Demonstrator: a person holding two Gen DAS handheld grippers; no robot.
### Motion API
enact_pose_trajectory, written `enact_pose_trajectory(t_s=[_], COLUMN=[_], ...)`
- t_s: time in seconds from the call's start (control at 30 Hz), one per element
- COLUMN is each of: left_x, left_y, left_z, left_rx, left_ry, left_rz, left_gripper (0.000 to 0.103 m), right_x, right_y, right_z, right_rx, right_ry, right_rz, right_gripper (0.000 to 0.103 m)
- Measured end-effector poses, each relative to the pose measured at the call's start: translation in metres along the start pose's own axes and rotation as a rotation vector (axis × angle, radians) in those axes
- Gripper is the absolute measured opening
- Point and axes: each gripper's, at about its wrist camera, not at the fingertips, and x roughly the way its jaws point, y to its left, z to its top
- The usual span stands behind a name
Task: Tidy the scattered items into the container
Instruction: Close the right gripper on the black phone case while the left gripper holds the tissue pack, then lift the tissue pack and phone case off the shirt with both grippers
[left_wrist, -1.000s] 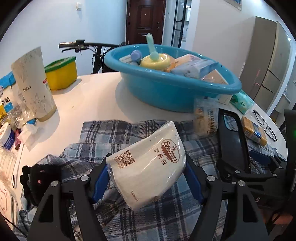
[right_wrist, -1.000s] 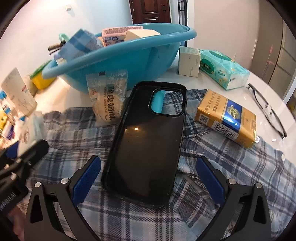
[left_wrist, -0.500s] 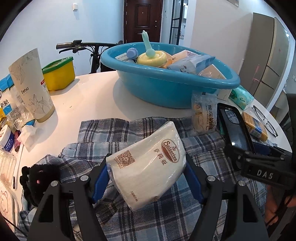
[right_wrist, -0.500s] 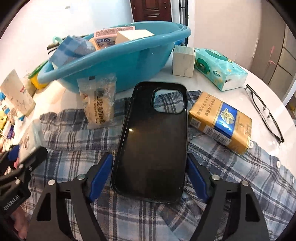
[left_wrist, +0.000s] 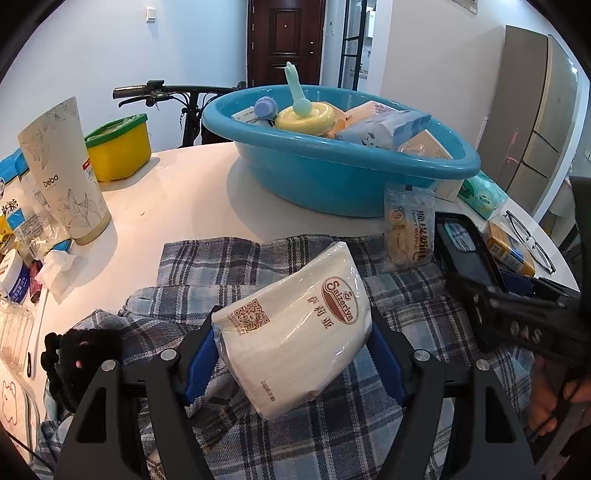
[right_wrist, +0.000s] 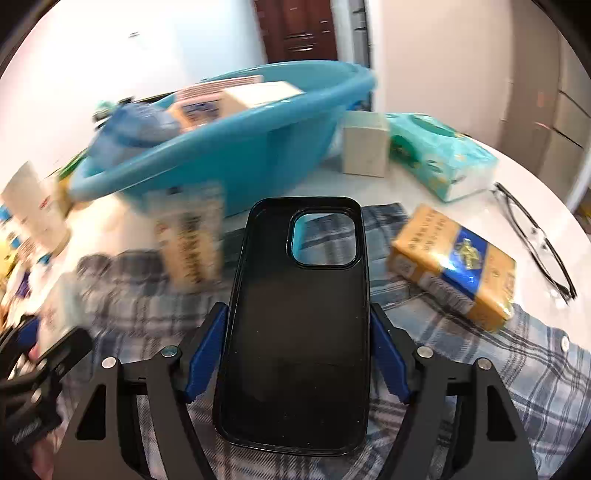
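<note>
My left gripper (left_wrist: 293, 354) is shut on a white tissue pack (left_wrist: 295, 332) and holds it above the plaid shirt (left_wrist: 221, 266). My right gripper (right_wrist: 297, 354) is shut on a black phone case (right_wrist: 295, 325), lifted over the shirt (right_wrist: 517, 369); this view is motion-blurred. The blue basin (left_wrist: 332, 173) stands ahead on the white table and holds several items; it also shows in the right wrist view (right_wrist: 240, 147). A snack packet (left_wrist: 408, 229) leans against the basin. The right gripper with the case shows at the right of the left wrist view (left_wrist: 491, 291).
A yellow box (right_wrist: 454, 266), glasses (right_wrist: 535, 236), a green tissue pack (right_wrist: 439, 155) and a small white box (right_wrist: 365, 147) lie right of the basin. A paper cup (left_wrist: 62, 173), a yellow tub (left_wrist: 118, 147) and packets crowd the left. A black furry item (left_wrist: 81, 350) lies on the shirt.
My right gripper closed on the phone case and lifted it, swinging toward the basin. My left gripper kept hold of the tissue pack and rose slightly.
</note>
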Motion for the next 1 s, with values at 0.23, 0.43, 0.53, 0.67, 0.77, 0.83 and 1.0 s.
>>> enact_pose_trajectory(t_s=[0.23,0.43,0.53,0.67,0.77,0.83,1.0], left_x=[0.001,0.001,0.001,0.002,0.001,-0.002,-0.007], left_y=[-0.003,-0.004,-0.003,-0.004,-0.004,-0.003,-0.001], left_z=[-0.001,-0.001,-0.001,-0.002,-0.002,-0.002,-0.001], left_rx=[0.013,0.006,0.004,0.009,0.011,0.0,-0.008], left_ry=[0.003,0.001,0.004,0.007,0.0,-0.016,-0.034], left_rz=[0.001,0.0,0.0,0.0,0.001,0.008,0.014], left_gripper=[0.076,0.076,0.076,0.076,0.076,0.076,0.076], right_x=[-0.007,0.011,0.011,0.011,0.01,0.006,-0.008], right_y=[0.012,0.01,0.01,0.012,0.011,0.009,0.006], right_z=[-0.009,-0.004,-0.003,-0.004,-0.003,-0.001,0.004], right_rx=[-0.122,-0.1,-0.08,-0.089,-0.086,-0.076,-0.076], right_ry=[0.026,0.005,-0.007,-0.012,0.005,0.001,-0.061], right_rz=[-0.019,-0.055,-0.045,-0.067,-0.063,-0.063,-0.083], right_gripper=[0.074,0.074,0.076,0.072,0.071,0.071,0.071])
